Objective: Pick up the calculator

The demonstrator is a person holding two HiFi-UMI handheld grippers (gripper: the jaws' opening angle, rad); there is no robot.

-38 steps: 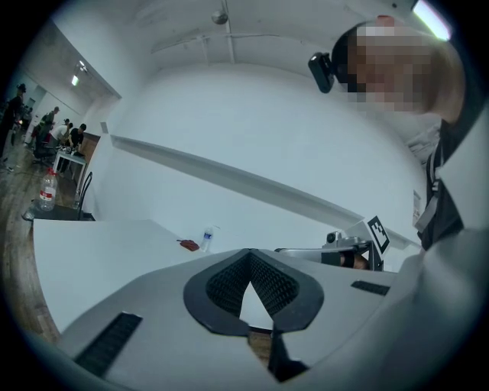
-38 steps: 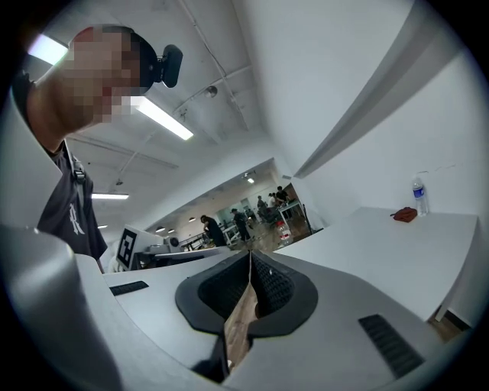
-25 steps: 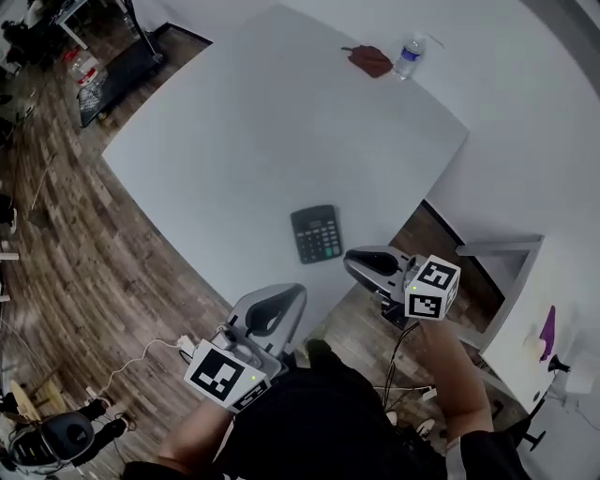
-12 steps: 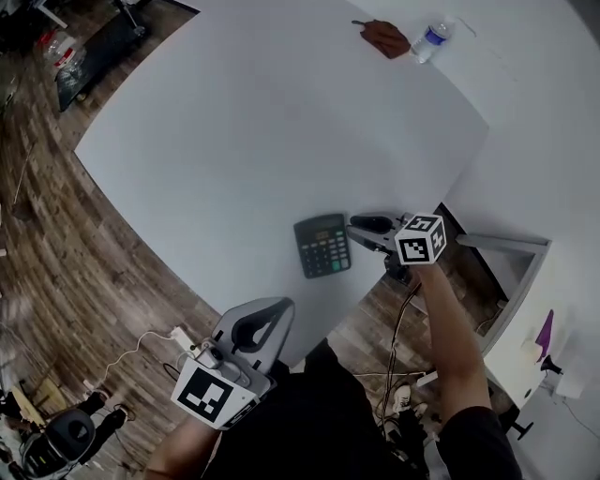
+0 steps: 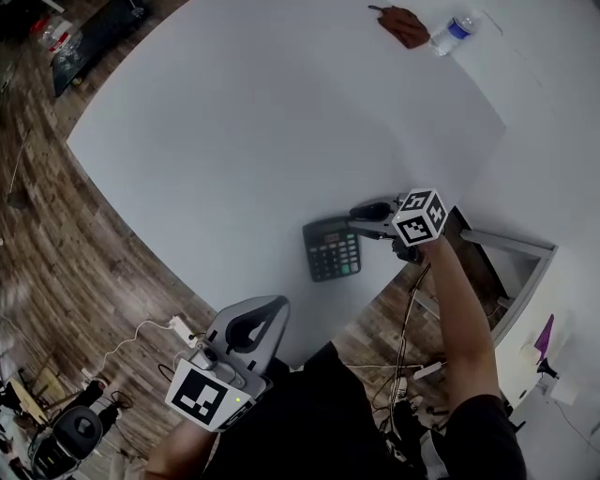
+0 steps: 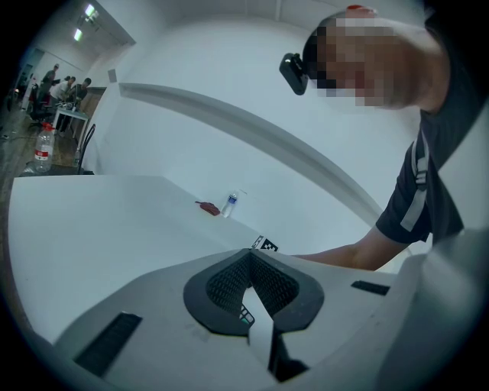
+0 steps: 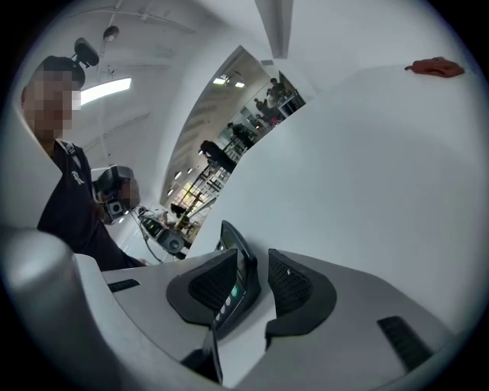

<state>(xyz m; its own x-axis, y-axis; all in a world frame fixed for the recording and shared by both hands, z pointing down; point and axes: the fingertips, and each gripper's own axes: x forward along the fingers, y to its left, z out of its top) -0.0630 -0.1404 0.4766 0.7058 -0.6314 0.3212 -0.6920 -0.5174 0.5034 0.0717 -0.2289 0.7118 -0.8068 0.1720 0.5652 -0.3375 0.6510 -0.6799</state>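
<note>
A dark calculator (image 5: 333,250) lies flat on the white table (image 5: 262,122), close to the near edge. My right gripper (image 5: 367,217) reaches in from the right at the calculator's far right corner. In the right gripper view the calculator (image 7: 237,282) stands edge-on between the two pads of the gripper (image 7: 254,266). The left pad lies against it and a gap shows at the right pad, so the gripper is open. My left gripper (image 5: 271,306) hangs off the table's near edge by my body, its tips (image 6: 248,260) together and holding nothing.
A water bottle (image 5: 452,31) and a red-brown cloth (image 5: 403,23) lie at the table's far corner. Wood floor with cables (image 5: 141,333) runs along the left and near sides. A white cabinet (image 5: 514,251) stands just right of the table.
My right gripper has moved forward from beyond the table's edge onto the calculator, and its jaws now straddle it. The left gripper has stayed low by my body.
</note>
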